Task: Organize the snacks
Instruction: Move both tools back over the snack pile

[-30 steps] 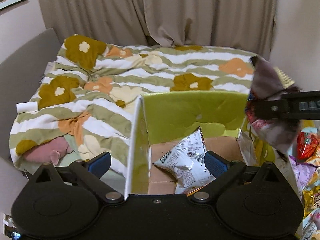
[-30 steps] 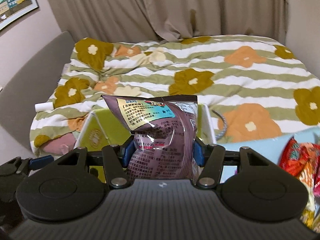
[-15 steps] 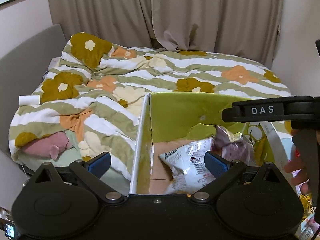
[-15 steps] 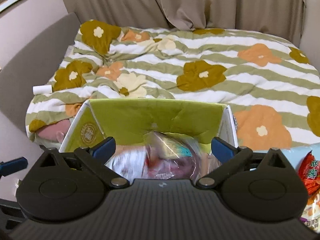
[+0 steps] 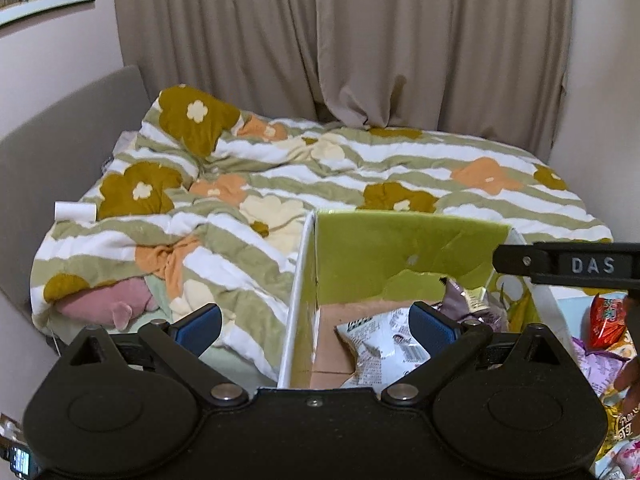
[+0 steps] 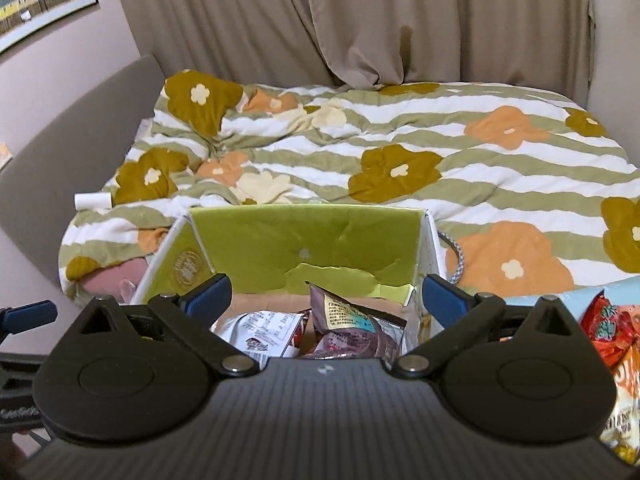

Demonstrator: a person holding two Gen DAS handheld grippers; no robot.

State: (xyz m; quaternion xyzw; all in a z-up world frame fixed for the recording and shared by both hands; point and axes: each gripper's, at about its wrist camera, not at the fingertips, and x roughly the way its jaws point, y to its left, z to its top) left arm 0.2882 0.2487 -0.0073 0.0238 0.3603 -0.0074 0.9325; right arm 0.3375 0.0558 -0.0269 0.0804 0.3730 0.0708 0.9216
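Observation:
A green-lined cardboard box (image 6: 304, 236) stands open on the bed's near edge. Inside it a purple snack bag (image 6: 352, 328) lies loose beside a white snack bag (image 6: 260, 328). My right gripper (image 6: 326, 296) hovers just above the box, open wide, with nothing between its pads. In the left wrist view the white bag (image 5: 380, 344) and purple bag (image 5: 464, 304) lie on the box floor. My left gripper (image 5: 316, 322) is open and empty, and it straddles the box's left wall (image 5: 300, 288). One of the right gripper's fingers (image 5: 560, 266) crosses in over the box's right side.
A heap of loose snack bags (image 6: 608, 332) lies right of the box on a pale blue surface. The flowered quilt (image 6: 400, 152) covers the bed behind, with curtains beyond. A grey headboard (image 5: 60, 152) runs along the left. A braided cable (image 6: 458, 256) sits by the box's right wall.
My right gripper went from shut on the purple bag to wide open. The bag dropped into the box next to the white bag. The left gripper barely moved.

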